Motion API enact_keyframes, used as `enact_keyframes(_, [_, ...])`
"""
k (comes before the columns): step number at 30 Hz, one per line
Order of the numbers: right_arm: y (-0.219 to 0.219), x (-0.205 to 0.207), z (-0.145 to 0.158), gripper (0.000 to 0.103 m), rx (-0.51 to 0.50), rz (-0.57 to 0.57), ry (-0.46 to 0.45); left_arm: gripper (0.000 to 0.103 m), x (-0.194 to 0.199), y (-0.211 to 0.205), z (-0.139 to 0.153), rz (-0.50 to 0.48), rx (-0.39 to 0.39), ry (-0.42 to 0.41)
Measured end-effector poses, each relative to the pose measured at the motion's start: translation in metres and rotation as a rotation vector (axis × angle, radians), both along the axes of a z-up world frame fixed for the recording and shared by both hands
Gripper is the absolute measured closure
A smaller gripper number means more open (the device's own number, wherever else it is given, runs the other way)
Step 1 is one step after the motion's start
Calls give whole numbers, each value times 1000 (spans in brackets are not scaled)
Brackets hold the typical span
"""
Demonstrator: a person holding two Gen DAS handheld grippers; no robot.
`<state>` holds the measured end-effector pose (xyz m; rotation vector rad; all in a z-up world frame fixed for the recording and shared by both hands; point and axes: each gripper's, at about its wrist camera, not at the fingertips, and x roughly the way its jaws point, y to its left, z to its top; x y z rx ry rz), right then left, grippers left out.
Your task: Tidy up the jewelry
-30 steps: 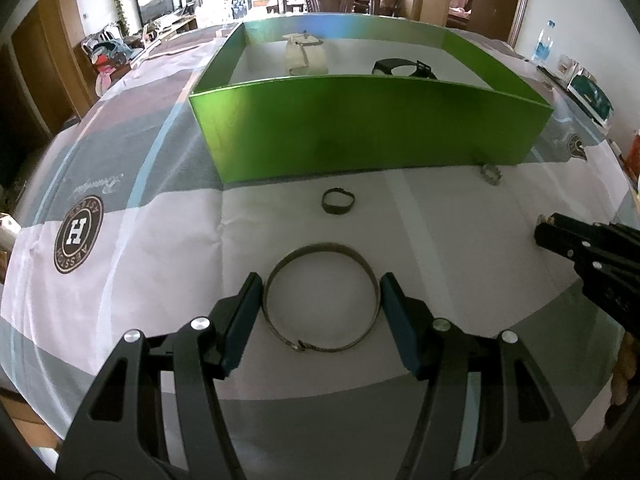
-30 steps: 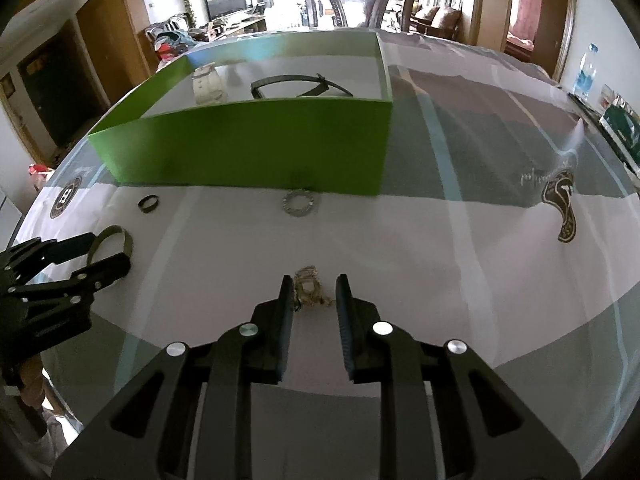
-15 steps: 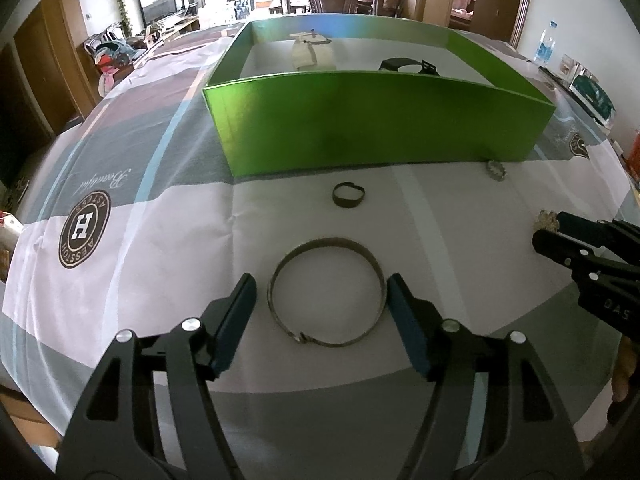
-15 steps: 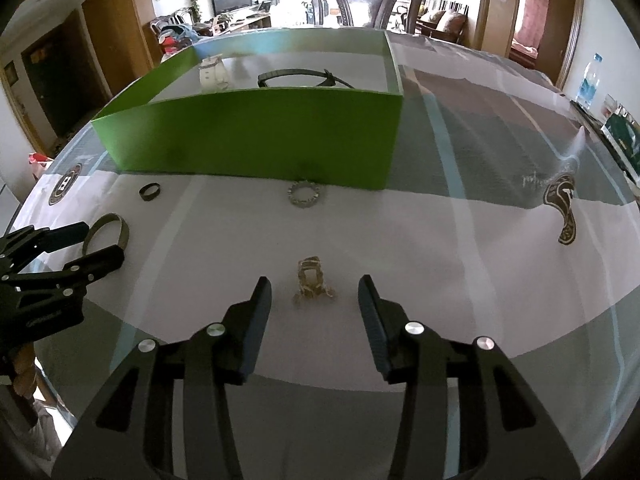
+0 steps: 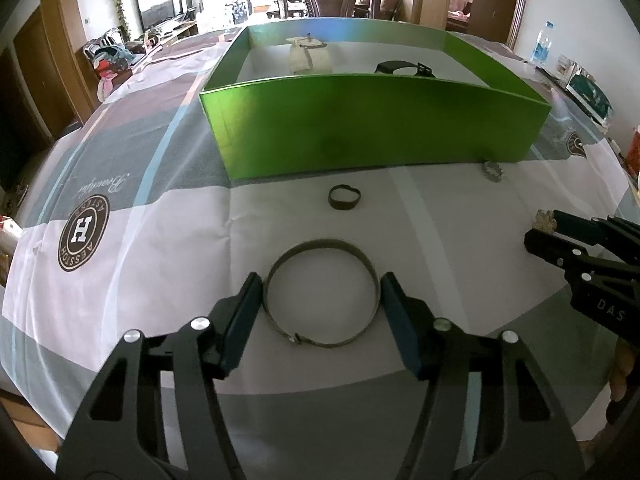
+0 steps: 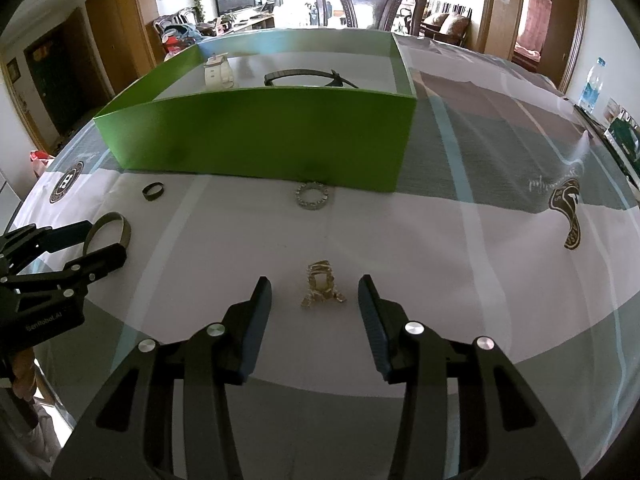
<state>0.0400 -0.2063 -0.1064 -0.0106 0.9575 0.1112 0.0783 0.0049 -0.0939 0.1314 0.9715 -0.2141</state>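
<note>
The table [image 5: 168, 320] wears a loose printed cloth, and the green box [image 5: 372, 120] stands at its far middle with 2 watches inside. In front of its near wall lie 4 loose pieces. The big bangle [image 5: 320, 292] sits between the left gripper [image 5: 320, 304] jaws, which have just been closing and stand just outside its rim, not yet pressing. The gold brooch [image 6: 322, 284] lies between the right gripper [image 6: 315, 300] jaws, moderately apart with clear gaps. Farther off lie a silver ring [image 6: 312, 196] and a dark ring [image 5: 344, 198].

Likely risks: the thin bangle could spring out sideways when squeezed; the flat brooch could slip, or cloth get pinched. Open cloth surrounds both; the box wall must be cleared on the way in.
</note>
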Motion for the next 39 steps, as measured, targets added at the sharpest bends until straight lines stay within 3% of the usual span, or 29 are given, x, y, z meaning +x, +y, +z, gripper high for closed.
enact_keyframes(16, [1, 7, 4, 58, -10, 4, 9, 41, 1, -2, 0, 6, 6, 15])
enact_keyframes(18, [3, 9, 2, 67, -9, 19, 11, 41, 1, -2, 0, 6, 6, 13])
enact_keyframes(20, [4, 10, 2, 87, -12, 21, 11, 42, 1, -2, 0, 6, 6, 12])
enact_keyframes(33, [-11, 7, 13, 89, 35, 1, -9, 42, -3, -6, 10, -11, 14, -9])
enact_keyframes(39, [-12, 12, 49, 89, 113, 41, -107, 42, 2, -6, 54, -43, -8, -106])
